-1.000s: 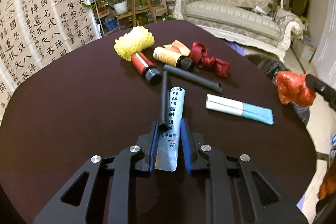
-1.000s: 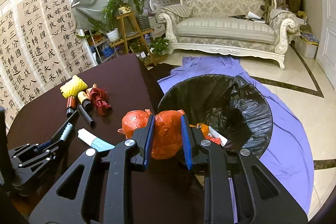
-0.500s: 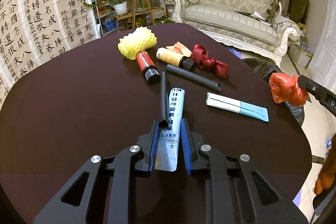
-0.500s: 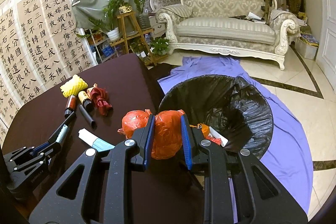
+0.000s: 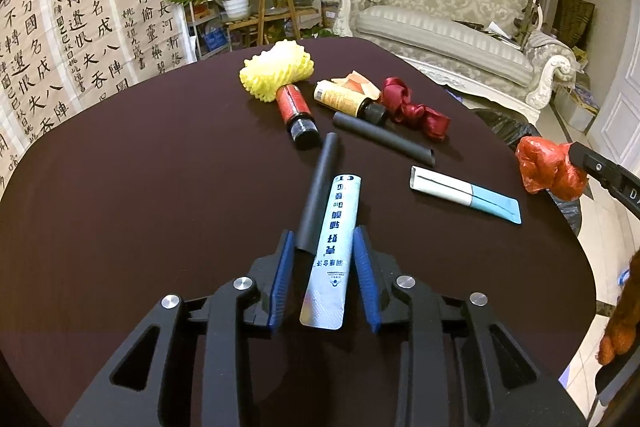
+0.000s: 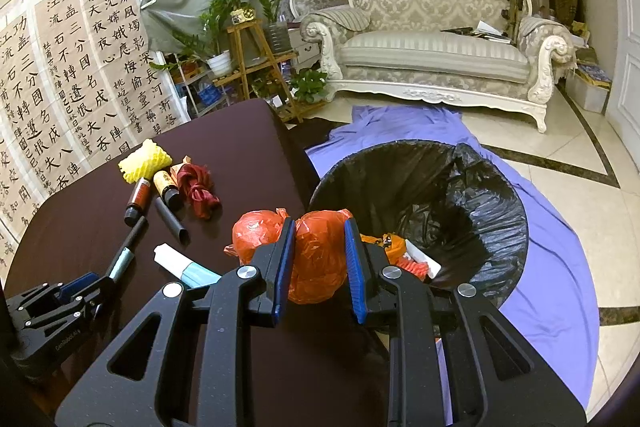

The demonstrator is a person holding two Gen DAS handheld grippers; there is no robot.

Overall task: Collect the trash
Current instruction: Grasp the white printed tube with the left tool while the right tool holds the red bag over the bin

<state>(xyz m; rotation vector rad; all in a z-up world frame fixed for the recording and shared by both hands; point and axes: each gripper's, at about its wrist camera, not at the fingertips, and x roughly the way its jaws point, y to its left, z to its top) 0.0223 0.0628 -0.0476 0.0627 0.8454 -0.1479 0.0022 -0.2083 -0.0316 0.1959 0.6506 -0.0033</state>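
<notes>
A light-blue foil tube lies on the dark round table, beside a thin black tube. My left gripper straddles both; its jaws are opening, and gaps show between the blue pads and the foil tube. My right gripper is shut on a crumpled orange plastic bag, held at the table's edge next to the black-lined trash bin. The same bag shows at the right of the left wrist view.
Further back on the table lie a yellow foam net, a red bottle, a yellow bottle, a red ribbon, a second black tube and a white-and-blue tube. The bin holds some trash on a purple cloth.
The left jaws have spread apart and no longer pinch the foil tube, which rests on the table. The right gripper and its orange bag have stayed put.
</notes>
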